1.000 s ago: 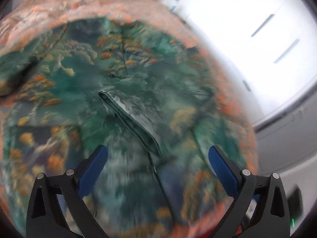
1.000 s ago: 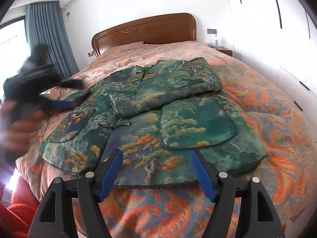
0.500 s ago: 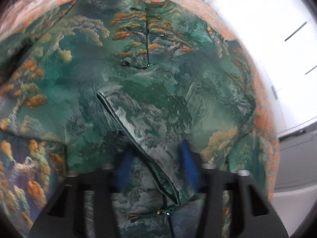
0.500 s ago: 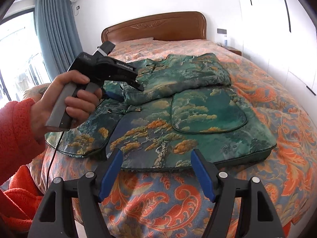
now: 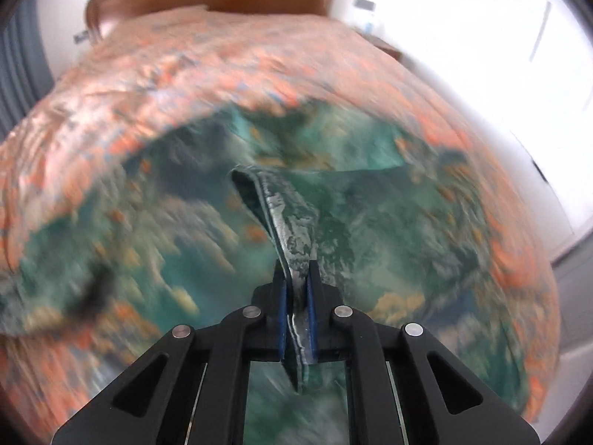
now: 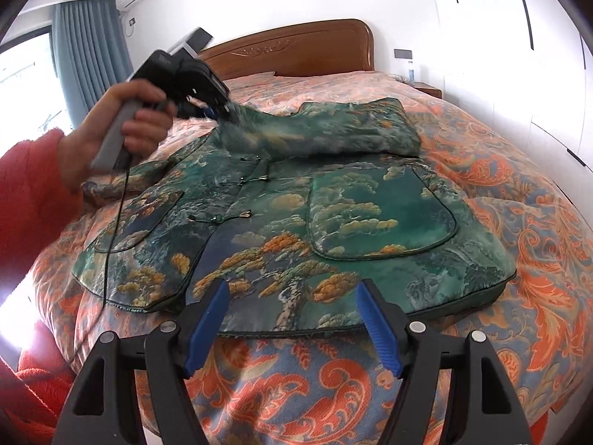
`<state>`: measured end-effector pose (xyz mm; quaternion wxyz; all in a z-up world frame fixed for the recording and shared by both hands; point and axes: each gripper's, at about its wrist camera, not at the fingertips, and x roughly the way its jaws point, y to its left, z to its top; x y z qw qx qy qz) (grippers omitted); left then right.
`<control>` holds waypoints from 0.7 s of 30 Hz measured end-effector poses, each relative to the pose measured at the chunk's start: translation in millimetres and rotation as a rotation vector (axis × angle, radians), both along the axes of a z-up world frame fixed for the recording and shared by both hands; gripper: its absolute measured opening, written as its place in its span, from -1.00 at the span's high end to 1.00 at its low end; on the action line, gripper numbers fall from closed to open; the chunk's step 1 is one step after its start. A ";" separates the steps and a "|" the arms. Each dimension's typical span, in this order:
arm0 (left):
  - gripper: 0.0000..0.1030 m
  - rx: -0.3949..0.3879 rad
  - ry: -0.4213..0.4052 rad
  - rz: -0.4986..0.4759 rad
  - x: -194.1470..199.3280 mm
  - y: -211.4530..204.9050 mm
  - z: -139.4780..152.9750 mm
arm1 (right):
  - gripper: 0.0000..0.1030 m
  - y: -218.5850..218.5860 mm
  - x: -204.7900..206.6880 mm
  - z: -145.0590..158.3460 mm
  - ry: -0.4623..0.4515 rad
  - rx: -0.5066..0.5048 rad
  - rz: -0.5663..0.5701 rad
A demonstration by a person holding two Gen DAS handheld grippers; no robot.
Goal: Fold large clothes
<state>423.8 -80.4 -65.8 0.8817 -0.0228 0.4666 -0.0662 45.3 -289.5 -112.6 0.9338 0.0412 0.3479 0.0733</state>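
A large green brocade jacket with pine and cloud patterns lies spread on the bed, one sleeve folded across its chest. My left gripper is shut on that sleeve's cuff and holds it lifted above the jacket. From the right wrist view, the left gripper sits in a hand at the upper left, with the cuff trailing from it. My right gripper stands open over the bed's near edge, just short of the jacket's hem, with nothing between its blue pads.
An orange and blue patterned bedspread covers the bed, with a wooden headboard behind. White wardrobe doors line the right wall. A red sleeve and a curtain are at the left.
The left gripper came down over the sleeve's cuff, shut on it and lifted it up and towards the left of the jacket. The right gripper stayed where it was, open.
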 end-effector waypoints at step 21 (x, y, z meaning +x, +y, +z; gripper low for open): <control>0.76 0.040 0.015 0.071 66.0 32.3 -94.3 | -0.41 -74.6 257.7 60.7 0.083 -0.063 0.035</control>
